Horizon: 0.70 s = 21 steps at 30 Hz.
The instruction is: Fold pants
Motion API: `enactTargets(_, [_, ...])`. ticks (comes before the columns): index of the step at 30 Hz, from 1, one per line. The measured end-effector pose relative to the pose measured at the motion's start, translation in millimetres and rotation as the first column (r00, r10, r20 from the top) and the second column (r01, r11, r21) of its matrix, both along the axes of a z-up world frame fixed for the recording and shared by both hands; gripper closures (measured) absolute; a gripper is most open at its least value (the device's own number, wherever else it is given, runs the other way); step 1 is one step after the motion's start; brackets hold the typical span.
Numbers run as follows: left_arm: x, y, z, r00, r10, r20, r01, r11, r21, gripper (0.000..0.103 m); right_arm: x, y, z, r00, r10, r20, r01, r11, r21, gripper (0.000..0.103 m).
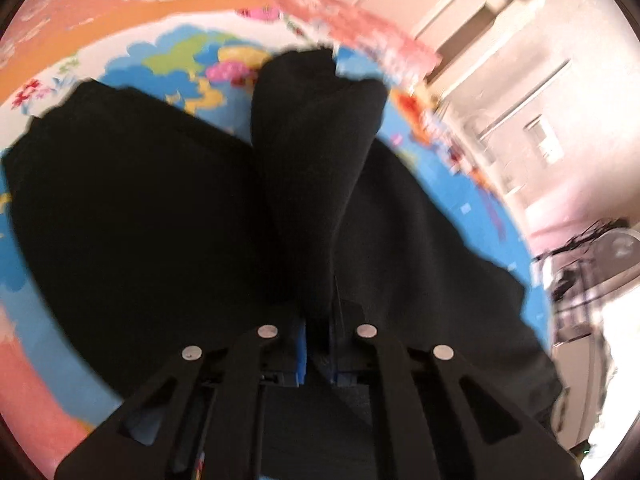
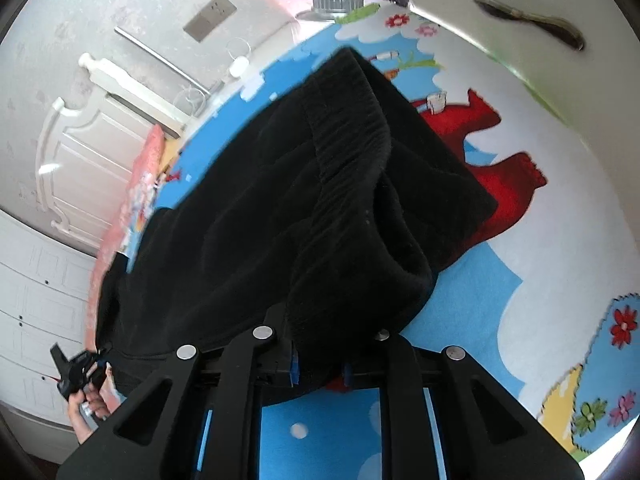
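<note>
Black pants (image 1: 160,208) lie spread on a colourful cartoon mat (image 1: 168,52). My left gripper (image 1: 318,344) is shut on a fold of the pants, and a ridge of black cloth (image 1: 316,140) rises from its fingers away from the camera. In the right wrist view the pants (image 2: 260,220) hang in a heap with the ribbed elastic waistband (image 2: 348,140) running across the top. My right gripper (image 2: 318,360) is shut on the waistband edge, which drapes over its fingers. The left gripper (image 2: 76,368) shows small at the lower left, held by a hand (image 2: 86,408).
The mat (image 2: 460,300) has blue, white and red patches and a pink flowered border (image 1: 360,16). White panelled furniture (image 2: 88,152) stands beyond it. A round metal stand base (image 2: 336,4) sits at the mat's far edge. Dark clutter (image 1: 580,264) lies at the right.
</note>
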<state>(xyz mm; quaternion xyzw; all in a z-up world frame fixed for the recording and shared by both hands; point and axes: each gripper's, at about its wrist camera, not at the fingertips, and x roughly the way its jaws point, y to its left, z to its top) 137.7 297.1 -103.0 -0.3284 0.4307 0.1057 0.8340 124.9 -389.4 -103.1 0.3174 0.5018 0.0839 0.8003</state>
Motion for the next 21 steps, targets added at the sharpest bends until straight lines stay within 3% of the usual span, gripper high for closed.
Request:
enactTargets(3, [-43,-3,22,0.999,0.009,0.043,-0.009,1.000,0.001,0.096,-6,-1,10,1.000,0.003,0.021,-0.002,1.000,-0.031,0.089])
enactTargets(5, [-60,-4,7,1.000,0.010,0.006,-0.010,1.000,-0.016,0.096,-6,-4,-3,1.000,-0.001,-0.023,0.000,0.999,-0.035,0.089])
enactTargets(7, [-74,3,-18,0.999,0.039,-0.031,-0.042,0.994,-0.100,0.096,-6,-8,-15,0.999,0.000,-0.044,-0.001,1.000,-0.020,0.089])
enactTargets(10, [-73,6,-35,1.000,0.016,-0.018,-0.017,0.995,-0.101,0.092,-2,-4,-15,0.999,0.024,-0.023,-0.025,0.998,-0.056,0.089])
enactTargets(12, [-72,3,-28,1.000,-0.002,-0.029,0.000,0.999,-0.049,0.086,-4,3,-10,0.999,0.038,-0.011,-0.039,0.992,-0.120,0.089])
enactTargets(13, [-71,-2,-21,0.999,-0.003,-0.041,0.004,1.000,0.022,0.081,-6,5,-9,0.999,0.039,-0.005,-0.039,0.989,-0.144,0.089])
enactTargets(14, [-70,-9,-11,0.998,0.001,-0.057,0.007,0.989,0.147,0.069,-8,7,-10,0.999,0.034,0.000,-0.034,0.986,-0.161,0.088])
enactTargets(15, [-70,-18,-3,0.998,0.001,-0.060,0.013,0.970,0.242,0.062,-9,8,-10,0.999,0.032,0.003,-0.031,0.985,-0.168,0.088])
enactTargets(16, [-67,-29,7,0.998,-0.004,-0.058,0.025,0.932,0.363,0.059,-10,9,-10,1.000,0.031,0.005,-0.029,0.983,-0.179,0.088])
enactTargets(17, [-60,-42,15,0.998,-0.015,-0.066,0.045,0.877,0.478,0.052,-10,9,-9,1.000,0.030,0.005,-0.029,0.982,-0.185,0.088])
enactTargets(21, [-5,-78,27,0.983,-0.121,-0.138,0.183,0.709,0.681,0.035,-9,8,-10,0.999,0.038,-0.003,-0.038,0.980,-0.195,0.087])
